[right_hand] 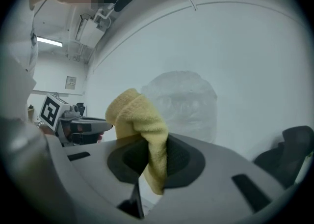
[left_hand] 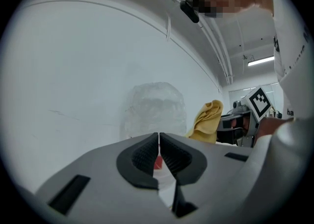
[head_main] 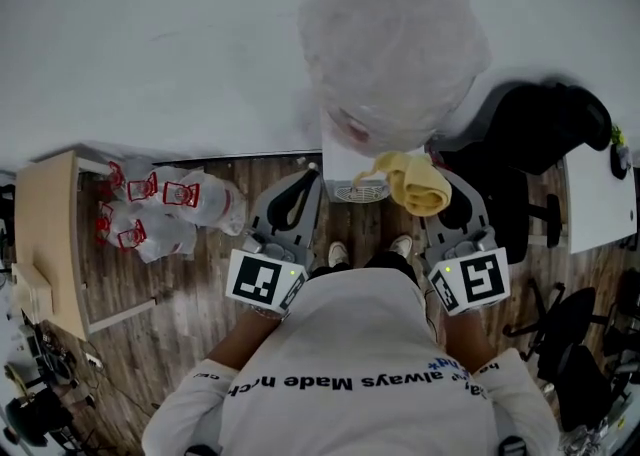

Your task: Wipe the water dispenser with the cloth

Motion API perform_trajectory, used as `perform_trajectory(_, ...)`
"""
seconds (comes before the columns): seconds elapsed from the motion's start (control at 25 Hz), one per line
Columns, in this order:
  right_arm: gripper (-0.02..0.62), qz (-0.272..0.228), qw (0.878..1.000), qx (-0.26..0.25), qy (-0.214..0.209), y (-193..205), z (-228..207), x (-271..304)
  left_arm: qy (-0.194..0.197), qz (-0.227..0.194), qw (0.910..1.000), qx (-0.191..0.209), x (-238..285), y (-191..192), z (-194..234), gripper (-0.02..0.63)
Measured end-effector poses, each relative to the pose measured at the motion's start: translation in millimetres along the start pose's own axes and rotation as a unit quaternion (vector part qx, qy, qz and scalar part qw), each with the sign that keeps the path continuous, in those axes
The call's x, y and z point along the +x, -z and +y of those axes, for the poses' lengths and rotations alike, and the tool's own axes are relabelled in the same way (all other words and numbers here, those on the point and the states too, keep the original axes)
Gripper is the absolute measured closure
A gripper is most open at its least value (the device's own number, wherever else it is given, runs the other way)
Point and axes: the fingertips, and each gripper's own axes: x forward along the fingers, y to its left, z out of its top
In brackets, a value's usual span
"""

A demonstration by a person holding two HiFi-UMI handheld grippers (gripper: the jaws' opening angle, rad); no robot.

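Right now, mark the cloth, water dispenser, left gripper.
cloth (right_hand: 138, 119), right gripper view, bunched top fold
water dispenser (head_main: 390, 44), head view, plastic-covered top
left gripper (left_hand: 159, 140), left gripper view, where the jaws meet

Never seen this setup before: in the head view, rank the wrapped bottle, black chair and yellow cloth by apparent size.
1. wrapped bottle, largest, though it is nearest the camera, which inflates it.
2. black chair.
3. yellow cloth, clearly smallest.

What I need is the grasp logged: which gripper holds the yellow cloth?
The right gripper: its jaws are clamped on the yellow cloth, which sticks up between them. The left gripper has its jaws shut together with nothing between.
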Motion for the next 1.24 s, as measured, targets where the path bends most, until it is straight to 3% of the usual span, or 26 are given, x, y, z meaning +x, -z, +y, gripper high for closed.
perform_trajectory(0.36,0.534,-0.027,1.000,-0.007,-0.006,-21,10,-6,0.011,-0.024,0.9997,-0.002,-2,-18,-3,0.580)
perform_trajectory(1.24,0.535,-0.033,0.999,-0.014,0.001,-27,21,-20,0.015,-0.028,0.9995,-0.003,-20,-21,-12,0.580)
